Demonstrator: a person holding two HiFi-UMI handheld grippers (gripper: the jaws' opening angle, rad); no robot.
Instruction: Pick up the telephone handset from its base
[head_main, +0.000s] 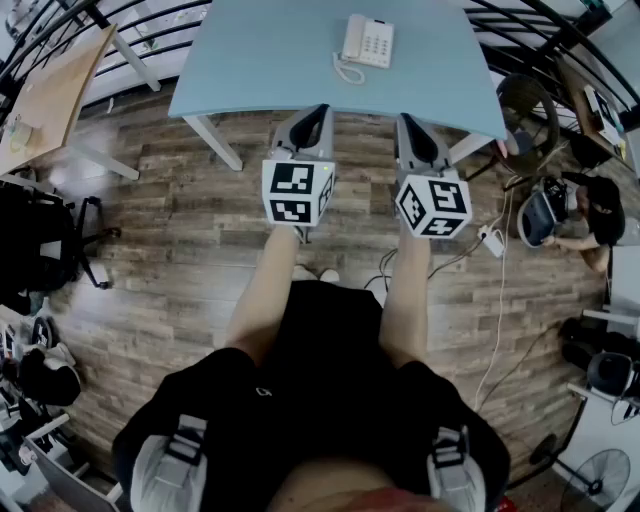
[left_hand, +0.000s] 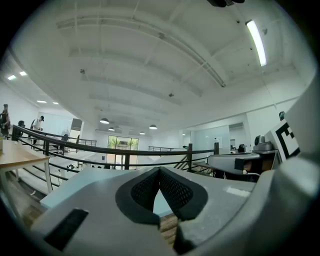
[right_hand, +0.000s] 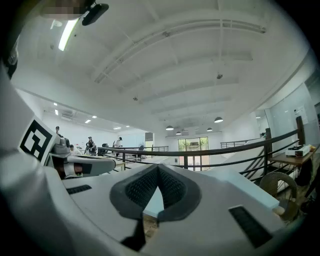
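A white telephone (head_main: 367, 41) sits near the far edge of the light blue table (head_main: 270, 60), its handset (head_main: 353, 38) resting on the left side of the base with a coiled cord (head_main: 346, 71) trailing toward me. Both grippers hang level in front of the table's near edge, short of the phone. My left gripper (head_main: 316, 114) is shut, its pads meeting at the tips with nothing between them (left_hand: 160, 172). My right gripper (head_main: 413, 127) is also shut and empty (right_hand: 158, 170). The phone does not show in either gripper view.
A wooden desk (head_main: 45, 95) stands at the left and black railings (head_main: 150, 25) run behind the table. A wicker chair (head_main: 528, 105) and a seated person (head_main: 590, 215) are at the right, with cables (head_main: 495, 300) on the plank floor. Bags (head_main: 40, 240) lie at the left.
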